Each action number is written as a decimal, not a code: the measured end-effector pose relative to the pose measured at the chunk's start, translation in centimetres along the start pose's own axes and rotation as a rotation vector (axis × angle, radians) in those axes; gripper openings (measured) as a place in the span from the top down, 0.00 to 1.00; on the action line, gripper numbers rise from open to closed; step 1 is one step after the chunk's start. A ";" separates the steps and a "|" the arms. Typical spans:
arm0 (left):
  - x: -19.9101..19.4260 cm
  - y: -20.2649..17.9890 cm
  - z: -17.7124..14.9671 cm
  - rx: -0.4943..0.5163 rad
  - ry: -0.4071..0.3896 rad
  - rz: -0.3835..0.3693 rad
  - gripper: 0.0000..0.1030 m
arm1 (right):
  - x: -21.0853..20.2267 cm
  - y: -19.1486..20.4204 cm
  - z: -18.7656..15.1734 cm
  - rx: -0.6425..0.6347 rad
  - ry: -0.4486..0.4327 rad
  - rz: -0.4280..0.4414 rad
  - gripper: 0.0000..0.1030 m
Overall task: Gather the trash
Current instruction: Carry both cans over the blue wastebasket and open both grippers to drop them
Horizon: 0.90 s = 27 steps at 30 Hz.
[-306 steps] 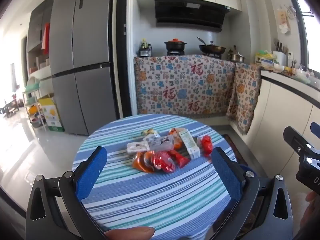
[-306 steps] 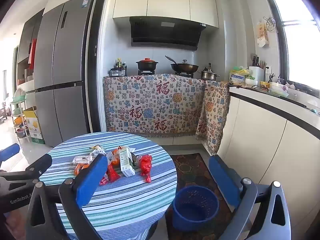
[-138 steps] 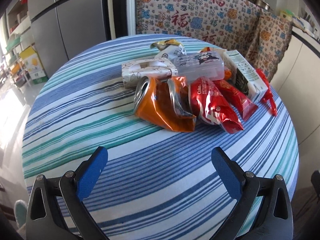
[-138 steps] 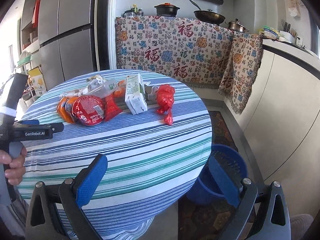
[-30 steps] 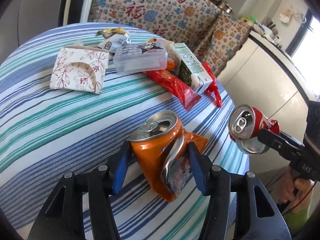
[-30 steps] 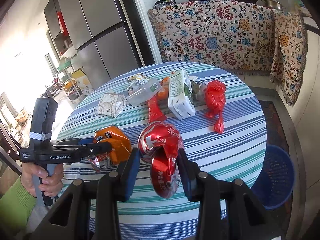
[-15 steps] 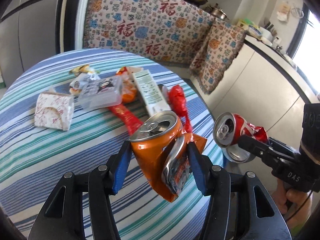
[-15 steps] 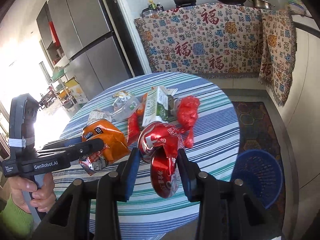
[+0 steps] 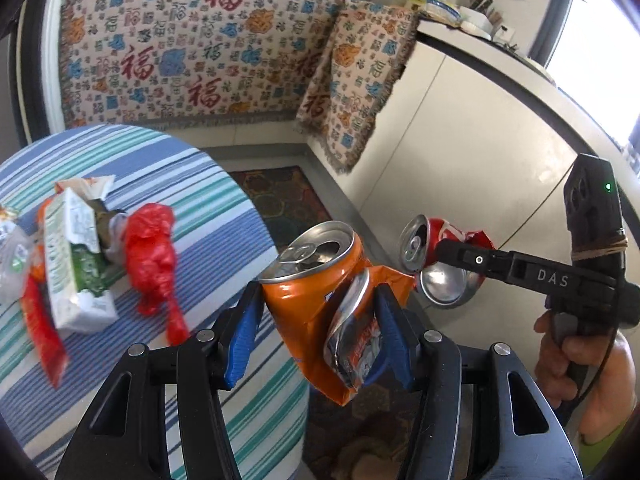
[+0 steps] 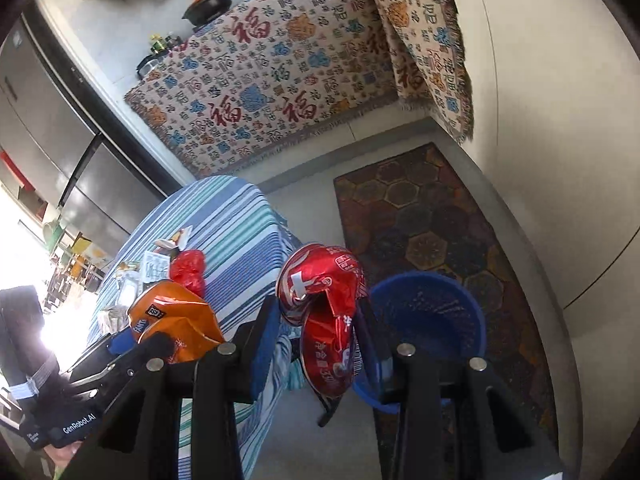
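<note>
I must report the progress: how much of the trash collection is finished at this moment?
Nothing shows in the blue bin yet. In hand: the left gripper is shut on the orange can, the right gripper on the red can, both off the table, the red can near the bin. Left: dropping both, then the carton, red bag and other wrappers.

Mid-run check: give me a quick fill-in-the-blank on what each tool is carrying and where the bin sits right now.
1. The left tool is shut on a crushed ____ can.
2. The right tool grips a crushed ____ can.
3. The blue basket stands on the ____, beside the striped table.

Missing words: orange; red; floor
</note>
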<state>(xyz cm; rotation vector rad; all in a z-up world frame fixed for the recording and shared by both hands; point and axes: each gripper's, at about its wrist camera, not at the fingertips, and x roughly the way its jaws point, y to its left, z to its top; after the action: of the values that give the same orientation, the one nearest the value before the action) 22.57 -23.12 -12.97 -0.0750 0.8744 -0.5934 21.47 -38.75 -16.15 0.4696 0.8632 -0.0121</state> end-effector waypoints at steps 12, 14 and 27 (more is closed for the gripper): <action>9.1 -3.7 0.0 0.085 0.104 0.033 0.43 | 5.8 -7.5 0.3 0.121 0.014 -0.037 0.62; 10.1 -3.9 -0.1 0.095 0.117 0.040 0.42 | 6.8 -8.5 0.2 0.151 0.034 -0.030 0.62; 14.7 -4.9 -1.0 0.142 0.155 0.079 0.33 | 8.3 -10.6 1.5 0.211 0.009 -0.021 0.44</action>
<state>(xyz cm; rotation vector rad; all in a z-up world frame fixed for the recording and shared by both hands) 26.83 -34.68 -22.44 0.1350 0.9781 -0.5913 25.91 -47.38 -25.56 0.6587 0.8795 -0.1217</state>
